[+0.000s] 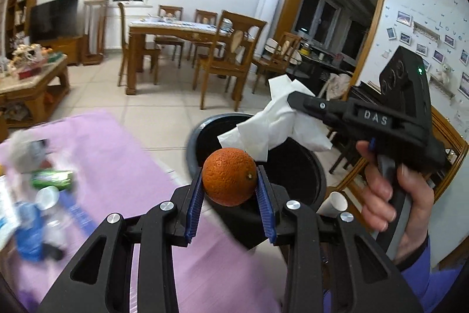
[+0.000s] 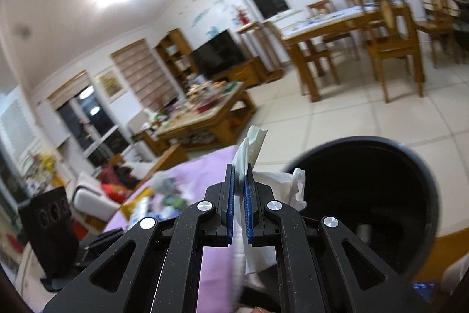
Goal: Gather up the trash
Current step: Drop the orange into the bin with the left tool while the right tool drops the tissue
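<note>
A family home's living-dining room: wooden dining table [image 1: 178, 31] and chairs [image 1: 225, 55], television [image 1: 54, 18], cluttered coffee table [image 2: 205, 113], framed photos [image 1: 425, 40] on the wall.

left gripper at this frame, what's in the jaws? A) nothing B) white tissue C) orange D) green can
C: in the left wrist view the left gripper has its blue pads closed on both sides of the orange, beside the dark bin; the white tissue is in the right gripper.
</note>
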{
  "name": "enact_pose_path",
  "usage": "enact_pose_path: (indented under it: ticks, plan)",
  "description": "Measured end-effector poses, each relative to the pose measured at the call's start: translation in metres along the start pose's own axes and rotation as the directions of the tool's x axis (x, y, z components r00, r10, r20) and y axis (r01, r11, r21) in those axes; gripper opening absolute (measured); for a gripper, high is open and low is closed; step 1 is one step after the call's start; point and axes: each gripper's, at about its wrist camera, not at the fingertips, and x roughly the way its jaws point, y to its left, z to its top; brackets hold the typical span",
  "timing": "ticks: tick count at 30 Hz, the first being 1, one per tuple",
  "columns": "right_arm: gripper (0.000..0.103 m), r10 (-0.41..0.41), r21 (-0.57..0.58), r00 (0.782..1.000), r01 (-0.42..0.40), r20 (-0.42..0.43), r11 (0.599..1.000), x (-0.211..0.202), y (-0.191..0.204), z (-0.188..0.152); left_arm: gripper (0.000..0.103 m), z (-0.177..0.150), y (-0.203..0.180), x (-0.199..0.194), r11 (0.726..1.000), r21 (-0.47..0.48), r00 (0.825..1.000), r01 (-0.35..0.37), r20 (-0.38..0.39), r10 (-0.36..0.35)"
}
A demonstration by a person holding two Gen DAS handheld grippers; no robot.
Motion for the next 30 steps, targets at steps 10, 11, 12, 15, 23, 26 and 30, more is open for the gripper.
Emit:
enact_pose_path:
  ticks: [10, 11, 12, 15, 23, 26, 30]
  plan:
    - [0.007, -0.123, 0.120, 0.992, 0.126, -0.037, 0.985, 0.001, -0.104, -0.014, 0.034, 0.012, -0.026, 0.101, 0.999, 0.011, 0.991, 0.052, -0.126, -0.050]
    - [0.007, -0.125, 0.127, 0.991, 0.130, -0.041, 0.983, 0.002, -0.110, -0.017, 0.034, 0.010, -0.028, 0.103, 0.999, 0.011, 0.990, 0.050, -0.132, -0.048]
    - [0.007, -0.127, 0.133, 0.991, 0.132, -0.046, 0.982, 0.005, -0.114, -0.019, 0.034, 0.009, -0.027, 0.106, 0.999, 0.010, 0.989, 0.047, -0.139, -0.046]
    - [0.007, -0.131, 0.149, 0.990, 0.138, -0.060, 0.979, 0.012, -0.125, -0.025, 0.035, 0.009, -0.026, 0.115, 0.999, 0.006, 0.987, 0.039, -0.156, -0.038]
    - [0.018, -0.122, 0.171, 0.989, 0.136, -0.086, 0.976, 0.028, -0.123, -0.031, 0.041, 0.005, -0.032, 0.124, 1.000, 0.023, 0.982, 0.004, -0.189, 0.001]
    - [0.054, -0.124, 0.173, 0.989, 0.137, -0.086, 0.975, 0.030, -0.119, -0.030, 0.069, 0.006, -0.032, 0.118, 1.000, 0.019, 0.986, -0.002, -0.169, 0.005]
    - [0.054, -0.129, 0.169, 0.989, 0.140, -0.076, 0.975, 0.028, -0.112, -0.031, 0.071, 0.008, -0.031, 0.105, 1.000, 0.010, 0.989, -0.003, -0.145, 0.005]
